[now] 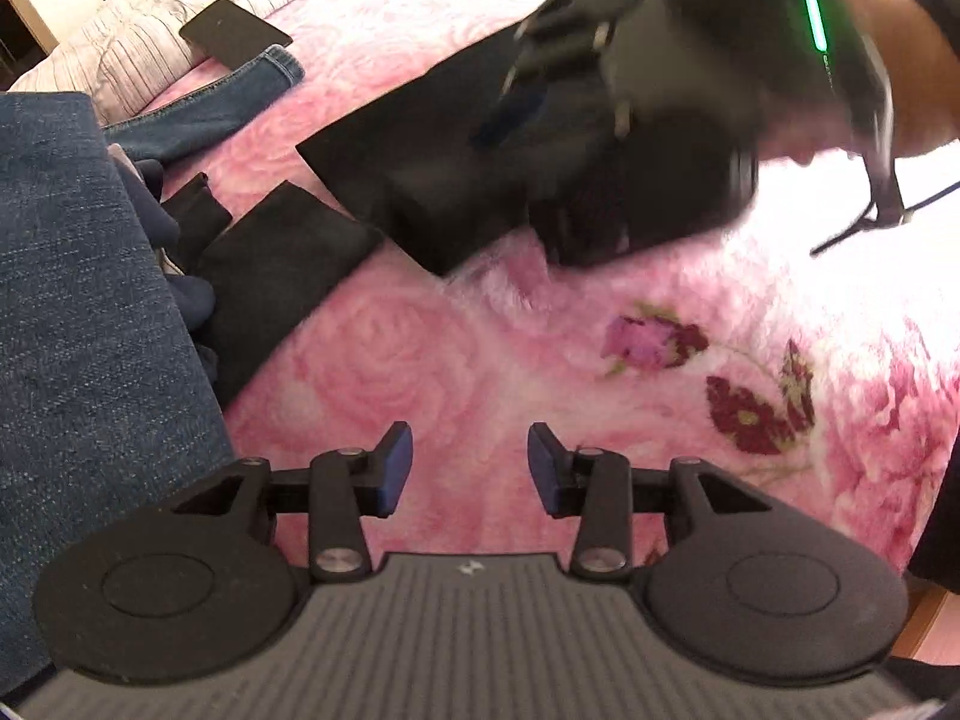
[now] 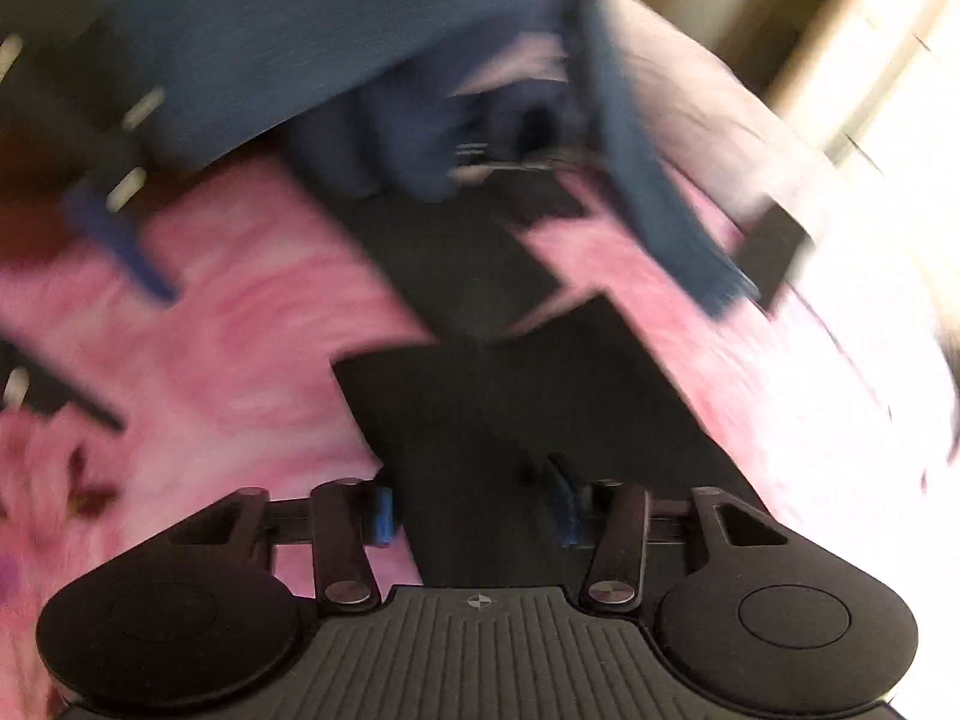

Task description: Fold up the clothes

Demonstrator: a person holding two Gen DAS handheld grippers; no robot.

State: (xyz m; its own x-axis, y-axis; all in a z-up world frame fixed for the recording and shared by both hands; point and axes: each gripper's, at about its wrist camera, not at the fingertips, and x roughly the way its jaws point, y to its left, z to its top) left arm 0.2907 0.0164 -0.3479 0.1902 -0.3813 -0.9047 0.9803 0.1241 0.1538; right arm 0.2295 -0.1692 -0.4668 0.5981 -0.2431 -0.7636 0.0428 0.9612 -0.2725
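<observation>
Hovering right gripper (image 2: 474, 507) over black cloth (image 2: 510, 396) (pink blanket (image 2: 240, 330) beneath).

Left tongs (image 1: 470, 468): matte black, ribbed grey housing, silver screws, blue pads. Right tongs (image 1: 558, 90) carry a green light strip.

A folded garment (image 1: 420, 180) is lying on the bed's blanket (image 1: 456, 360), with a smaller folded piece (image 1: 270, 276) just beside it to the left. Jeans (image 1: 198, 114) are stretching behind these toward the pillow (image 1: 138, 54), where a tablet (image 1: 234, 33) is resting.
</observation>
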